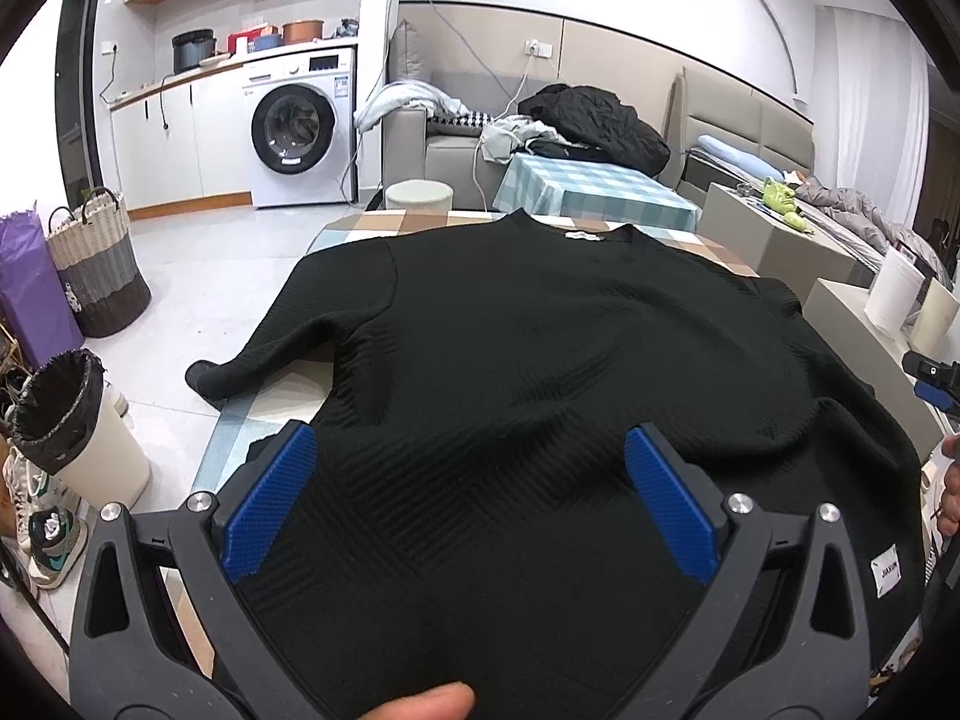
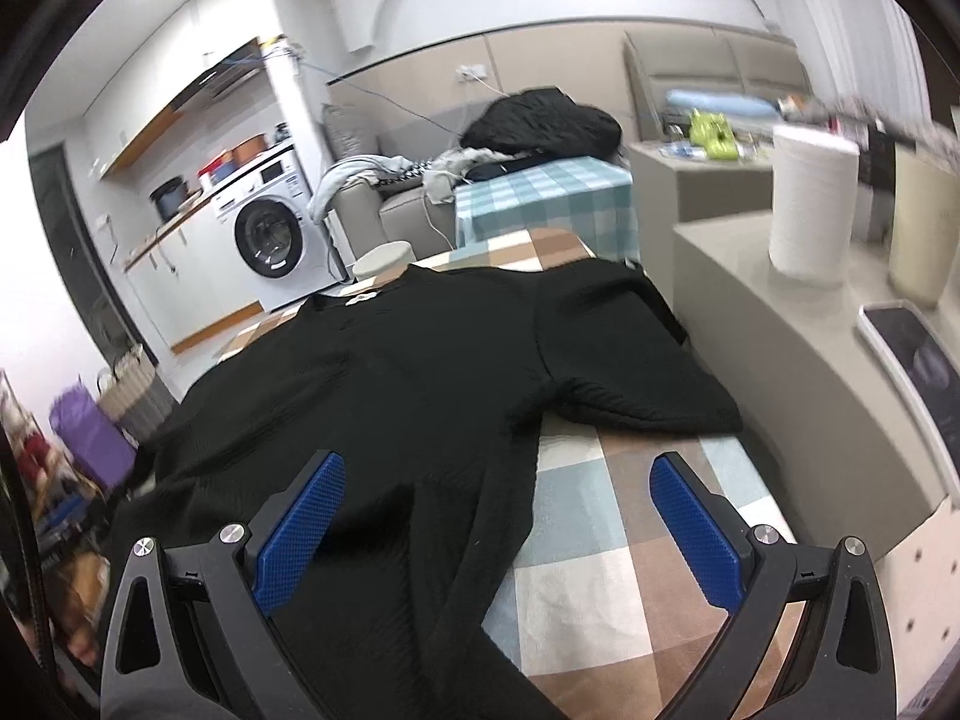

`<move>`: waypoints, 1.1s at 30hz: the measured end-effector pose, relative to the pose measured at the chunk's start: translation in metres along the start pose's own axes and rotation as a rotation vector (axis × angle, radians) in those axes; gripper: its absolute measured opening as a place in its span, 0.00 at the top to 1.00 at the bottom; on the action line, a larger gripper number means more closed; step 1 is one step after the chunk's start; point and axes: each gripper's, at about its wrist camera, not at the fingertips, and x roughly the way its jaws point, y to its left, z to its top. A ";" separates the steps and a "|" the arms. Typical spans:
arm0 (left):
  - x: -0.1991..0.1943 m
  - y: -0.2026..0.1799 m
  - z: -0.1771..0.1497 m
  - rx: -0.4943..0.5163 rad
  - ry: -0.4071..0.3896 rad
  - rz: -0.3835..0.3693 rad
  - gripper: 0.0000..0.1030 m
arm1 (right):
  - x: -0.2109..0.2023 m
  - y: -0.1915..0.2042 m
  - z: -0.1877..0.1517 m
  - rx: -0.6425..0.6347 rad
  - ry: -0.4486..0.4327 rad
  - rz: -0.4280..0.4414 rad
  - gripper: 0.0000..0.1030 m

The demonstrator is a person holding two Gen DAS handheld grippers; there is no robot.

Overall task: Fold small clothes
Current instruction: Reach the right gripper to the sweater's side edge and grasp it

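A black ribbed sweater (image 1: 540, 360) lies spread flat on a checked tablecloth (image 1: 384, 222), collar at the far end, its left sleeve (image 1: 252, 360) hanging over the table's left edge. My left gripper (image 1: 468, 450) is open, hovering over the sweater's near hem with fabric between its blue pads. In the right wrist view the sweater (image 2: 390, 396) fills the left and middle, its right sleeve (image 2: 648, 402) lying out to the right. My right gripper (image 2: 498, 480) is open above the sweater's near right edge and the tablecloth (image 2: 600, 570).
A paper roll (image 2: 810, 204) and a cream container (image 2: 924, 228) stand on a beige counter (image 2: 780, 324) right of the table. A bin (image 1: 78, 420), a basket (image 1: 96, 264) and shoes sit on the floor at left. A sofa with clothes and a washing machine (image 1: 300, 126) are behind.
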 end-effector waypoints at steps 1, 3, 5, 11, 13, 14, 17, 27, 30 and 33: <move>0.005 0.003 0.003 -0.009 0.004 0.001 0.01 | 0.006 -0.008 0.004 0.032 0.020 -0.011 0.00; 0.014 0.008 0.007 -0.024 0.005 0.005 0.01 | 0.016 -0.021 0.008 0.093 0.056 -0.001 0.04; 0.023 0.015 0.011 -0.035 0.009 0.003 0.02 | 0.029 -0.042 0.012 0.193 0.100 0.022 0.09; 0.052 0.029 0.018 -0.052 0.025 0.012 0.02 | 0.068 -0.106 0.012 0.488 0.199 0.044 0.25; 0.057 0.031 0.019 -0.053 0.032 0.016 0.02 | 0.076 -0.123 0.014 0.540 0.199 0.015 0.27; 0.061 0.032 0.020 -0.053 0.035 0.019 0.02 | 0.078 -0.128 0.016 0.555 0.197 -0.003 0.31; 0.064 0.034 0.017 -0.050 0.039 0.026 0.02 | 0.079 -0.141 0.024 0.556 0.175 -0.059 0.33; 0.076 0.031 0.012 -0.031 0.056 0.030 0.02 | 0.107 -0.142 0.035 0.400 0.225 -0.234 0.48; 0.072 0.028 0.010 -0.027 0.052 0.033 0.02 | 0.118 -0.141 0.040 0.377 0.216 -0.223 0.70; 0.071 0.029 0.010 -0.032 0.047 0.030 0.02 | 0.110 -0.129 0.053 0.303 0.138 -0.261 0.83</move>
